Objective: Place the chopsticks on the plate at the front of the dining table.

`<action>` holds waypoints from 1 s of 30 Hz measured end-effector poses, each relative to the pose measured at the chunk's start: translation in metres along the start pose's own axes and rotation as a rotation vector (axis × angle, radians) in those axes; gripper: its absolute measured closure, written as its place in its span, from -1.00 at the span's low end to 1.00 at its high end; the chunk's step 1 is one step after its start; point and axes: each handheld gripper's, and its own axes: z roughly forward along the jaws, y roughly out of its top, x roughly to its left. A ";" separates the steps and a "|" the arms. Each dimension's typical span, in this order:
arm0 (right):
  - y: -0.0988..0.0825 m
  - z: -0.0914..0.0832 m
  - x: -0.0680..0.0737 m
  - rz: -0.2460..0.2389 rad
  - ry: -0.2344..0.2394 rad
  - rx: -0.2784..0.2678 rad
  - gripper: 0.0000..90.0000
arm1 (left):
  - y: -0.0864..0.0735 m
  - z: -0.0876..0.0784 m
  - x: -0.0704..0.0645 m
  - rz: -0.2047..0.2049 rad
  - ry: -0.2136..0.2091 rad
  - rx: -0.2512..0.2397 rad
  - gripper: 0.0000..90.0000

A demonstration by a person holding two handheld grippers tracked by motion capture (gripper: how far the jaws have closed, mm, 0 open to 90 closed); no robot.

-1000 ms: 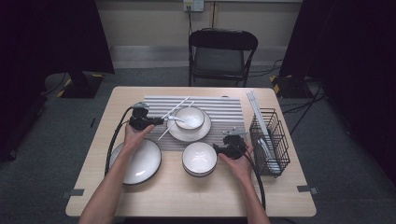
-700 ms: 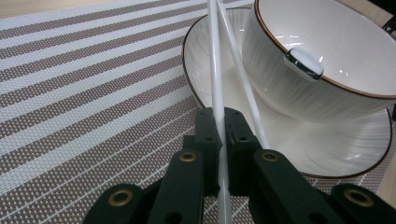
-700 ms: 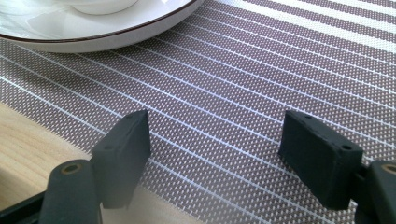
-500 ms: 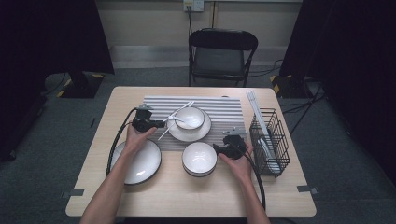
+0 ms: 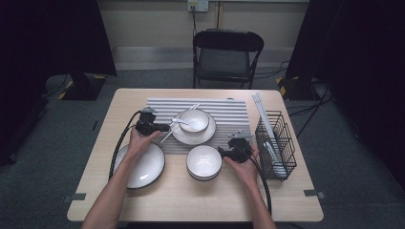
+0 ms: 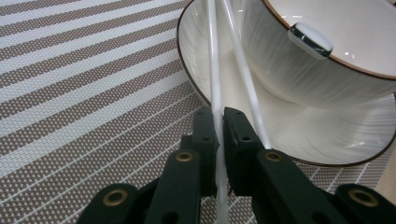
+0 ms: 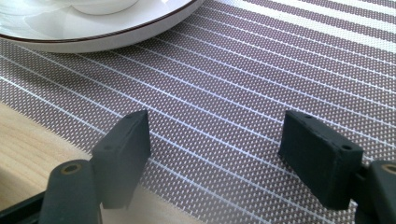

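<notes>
Left gripper (image 6: 218, 122) jaws are being kept clamped on one thin, stiff, slippery white plastic chopstick (image 6: 213, 60), gripped near its end beside the brown-rimmed white ceramic plate (image 6: 327, 144).

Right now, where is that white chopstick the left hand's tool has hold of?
In the left gripper view, the white chopstick is pinched in the left gripper and leans on the rim of the plate under the bowl, beside a second chopstick.

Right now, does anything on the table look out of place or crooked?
Mostly tidy. The odd bit: two white chopsticks lie slanted across the plate under the small bowl, ends hanging off its rim onto the striped mat. The left claw is shut on one of them. Nothing looks spilled or broken.
</notes>
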 end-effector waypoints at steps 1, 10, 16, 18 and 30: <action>0.000 0.000 0.000 0.000 0.000 0.000 -0.47 | 0.000 0.000 0.000 -0.002 -0.007 -0.001 0.85; 0.000 0.000 0.000 0.000 0.000 0.000 -0.47 | 0.000 -0.010 0.003 -0.005 -0.008 -0.021 0.74; 0.000 0.000 0.000 0.003 0.002 -0.002 -0.47 | -0.006 -0.023 0.000 0.007 -0.031 -0.071 0.66; 0.000 0.000 0.000 0.001 0.002 -0.001 -0.47 | -0.008 -0.027 -0.001 0.019 -0.027 -0.067 0.63; 0.000 0.000 0.000 0.000 0.001 -0.001 -0.47 | -0.023 -0.045 -0.006 0.046 -0.011 -0.091 0.65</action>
